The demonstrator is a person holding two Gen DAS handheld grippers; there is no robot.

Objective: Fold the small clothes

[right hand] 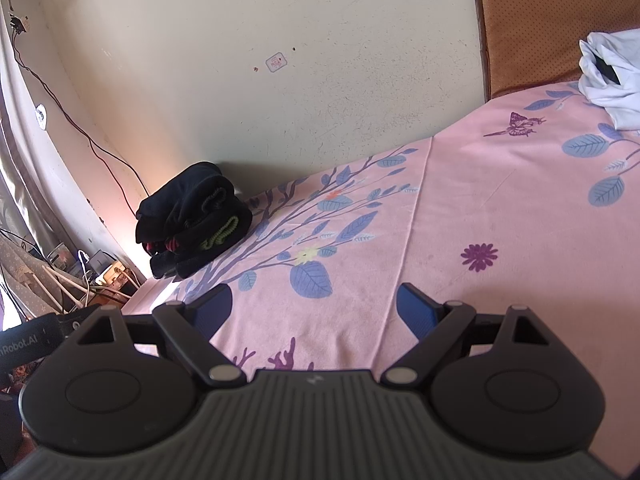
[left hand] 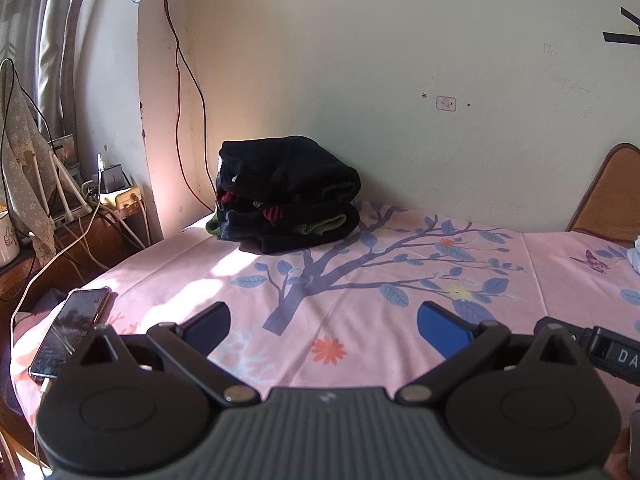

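Hovering over the pink floral bed (left hand: 360, 280), the left gripper (left hand: 324, 326) and right gripper (right hand: 316, 312) both had their fingers spread wide, grasping nothing. Folded dark clothes (left hand: 286, 196) sat stacked by the wall; white clothes (right hand: 612, 76) lay crumpled near the headboard (right hand: 532, 28).

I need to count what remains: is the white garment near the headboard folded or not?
Not folded. The white garment lies crumpled in a loose heap on the bed sheet, unlike the stacked dark clothes.
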